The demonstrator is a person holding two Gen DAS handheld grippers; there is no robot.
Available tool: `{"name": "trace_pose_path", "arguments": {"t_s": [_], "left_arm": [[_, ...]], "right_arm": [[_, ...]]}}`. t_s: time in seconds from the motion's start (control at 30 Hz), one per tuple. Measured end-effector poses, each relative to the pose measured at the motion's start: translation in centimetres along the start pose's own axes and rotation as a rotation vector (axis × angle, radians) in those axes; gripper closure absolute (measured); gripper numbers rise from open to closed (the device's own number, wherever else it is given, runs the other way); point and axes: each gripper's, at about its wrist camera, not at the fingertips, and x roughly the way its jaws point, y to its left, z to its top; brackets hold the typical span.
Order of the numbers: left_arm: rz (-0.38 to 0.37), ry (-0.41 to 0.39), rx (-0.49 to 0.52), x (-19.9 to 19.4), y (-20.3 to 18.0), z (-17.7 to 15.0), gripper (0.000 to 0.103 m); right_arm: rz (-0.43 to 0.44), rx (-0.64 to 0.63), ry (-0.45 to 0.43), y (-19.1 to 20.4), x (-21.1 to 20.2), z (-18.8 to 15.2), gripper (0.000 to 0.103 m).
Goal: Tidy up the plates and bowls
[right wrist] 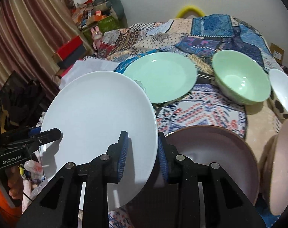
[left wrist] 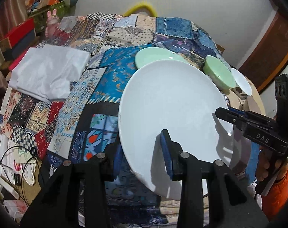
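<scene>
Clearly off the tabletop, the white plate (right wrist: 98, 117) hangs tilted, gripped at opposite rims by both claws: the left claw (left wrist: 142, 152) clamps its near-left edge, the right claw (right wrist: 142, 157) its right edge. Beyond it on the patchwork cloth (right wrist: 206, 112) lie a green plate (right wrist: 163, 76), then a green bowl (right wrist: 240, 79) and a white bowl (right wrist: 284, 93) toward the right edge. A mauve plate (right wrist: 216, 152) sits just beside the right claw.

Bare patchwork cloth (left wrist: 109, 76) lies open leftward (folded white fabric (left wrist: 47, 72) beyond); green plate (right wrist: 160, 77) blocks ahead.
</scene>
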Motion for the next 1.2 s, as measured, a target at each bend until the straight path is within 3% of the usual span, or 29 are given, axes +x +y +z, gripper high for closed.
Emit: {"name": "trace_pose_path", "arguments": {"t_s": [0.57, 1.2], "left_arm": [[-0.07, 0.022, 0.095, 1.4, -6.7, 0.6, 0.067], [-0.11, 0.111, 0.161, 4.9, -11.1, -0.3, 0.067]], "right_arm": [[-0.075, 0.077, -0.063, -4.9, -4.8, -2.0, 0.075], [-0.119, 0.175, -0.051, -9.0, -6.4, -5.3, 0.075]]}}
